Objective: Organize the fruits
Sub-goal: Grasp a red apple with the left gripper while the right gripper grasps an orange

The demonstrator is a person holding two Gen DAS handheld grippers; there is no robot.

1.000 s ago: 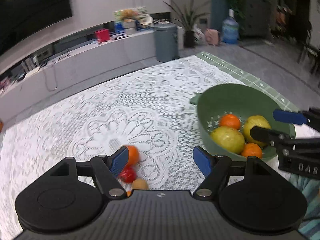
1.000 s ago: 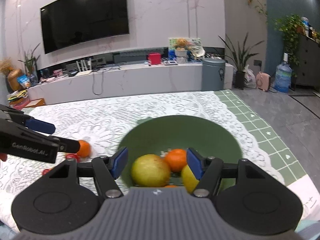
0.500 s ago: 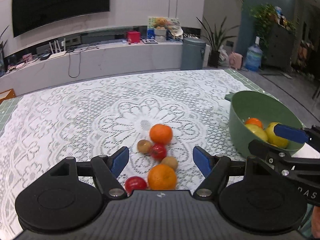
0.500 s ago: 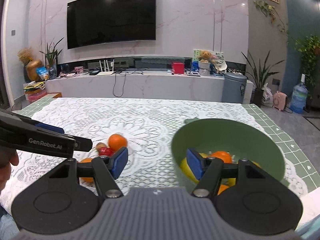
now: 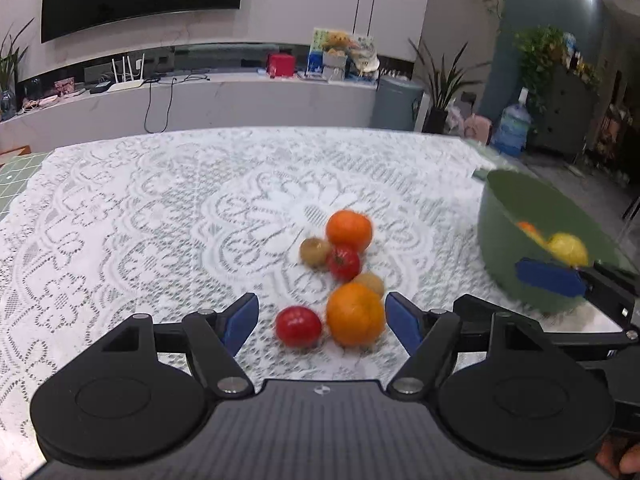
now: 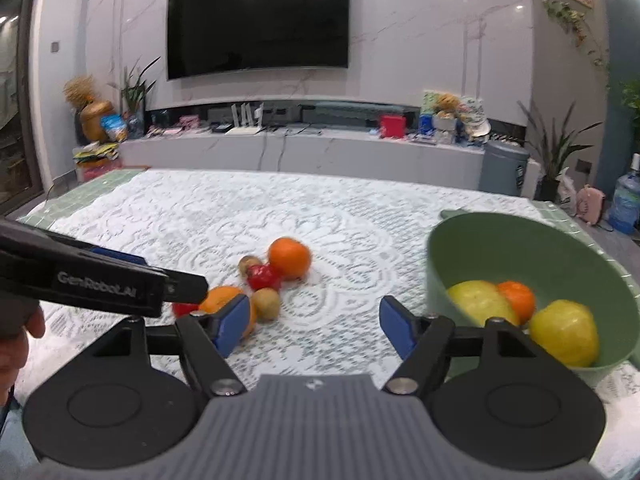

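Observation:
Loose fruit lies clustered on the lace tablecloth (image 5: 160, 220): a far orange (image 5: 349, 229), a near orange (image 5: 354, 314), two red tomatoes (image 5: 298, 326) and two brown kiwis (image 5: 315, 251). My left gripper (image 5: 322, 318) is open, and the near orange and a tomato sit just ahead between its fingers without touching the pads. A green bowl (image 6: 520, 240) at the right holds yellow fruits (image 6: 566, 332) and an orange (image 6: 518, 298). My right gripper (image 6: 313, 320) hovers left of the bowl. Its jaws are opening with only cloth between them.
The left gripper's black body (image 6: 100, 280) crosses the right wrist view at the left, with a person's hand (image 6: 16, 332) behind it. Beyond the table's far edge stand a low white cabinet (image 6: 320, 152), a grey bin (image 6: 504, 168) and a water bottle (image 6: 626, 204).
Both views swung left from the bowl towards the loose fruit. The left gripper came down closer to the near orange and tomato. The right gripper's jaws widened.

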